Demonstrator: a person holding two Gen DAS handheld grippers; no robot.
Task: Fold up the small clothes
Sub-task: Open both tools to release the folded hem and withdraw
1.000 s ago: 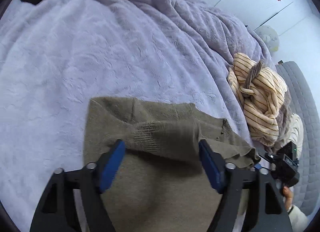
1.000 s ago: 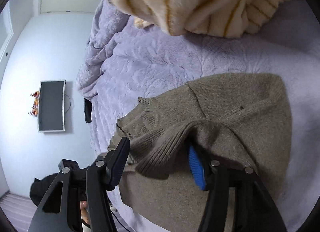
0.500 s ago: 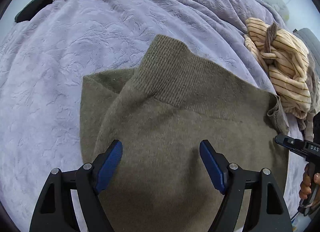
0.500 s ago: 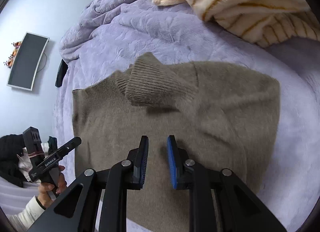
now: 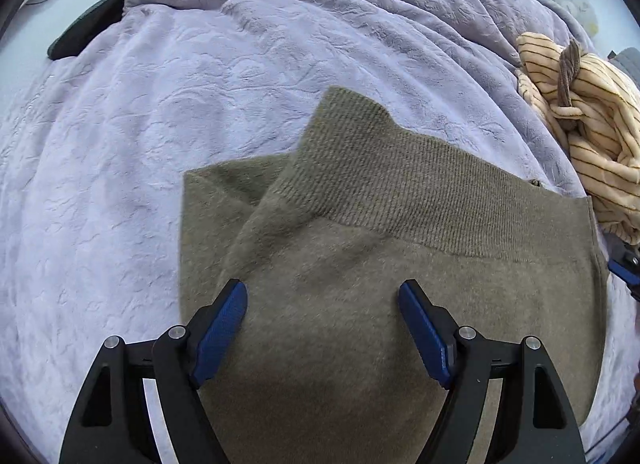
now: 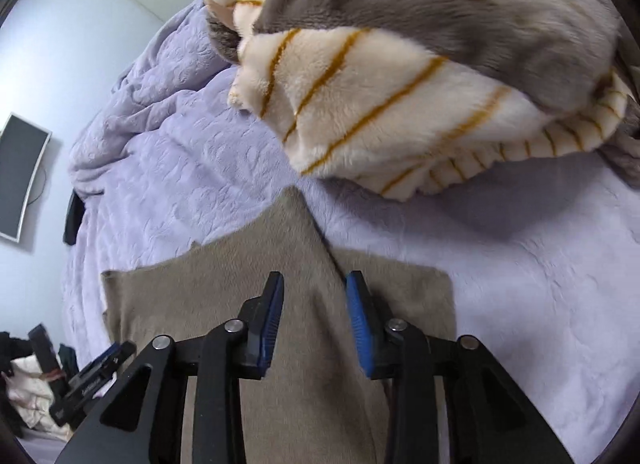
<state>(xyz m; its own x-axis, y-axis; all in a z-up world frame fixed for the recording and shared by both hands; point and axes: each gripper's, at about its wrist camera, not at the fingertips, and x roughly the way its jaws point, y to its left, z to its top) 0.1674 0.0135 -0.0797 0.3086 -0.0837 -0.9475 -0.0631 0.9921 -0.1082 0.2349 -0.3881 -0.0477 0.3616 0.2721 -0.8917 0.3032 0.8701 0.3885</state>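
Right under both claws, on the lilac bed cover (image 5: 168, 112), lies the olive sweater (image 5: 360, 296), part-folded w/ its ribbed band (image 5: 400, 184) turned up ahead of the left claw (image 5: 322, 300) and running across, left to right. Left claw is spread wide, holding nothing, blue pads hovering over the sweater's mid. Right claw (image 6: 314, 284) stands partly parted astride a raised fold ridge (image 6: 316, 244) pointing fwd toward the striped fleece heap (image 6: 380, 104); no grip seen, touch unclear.
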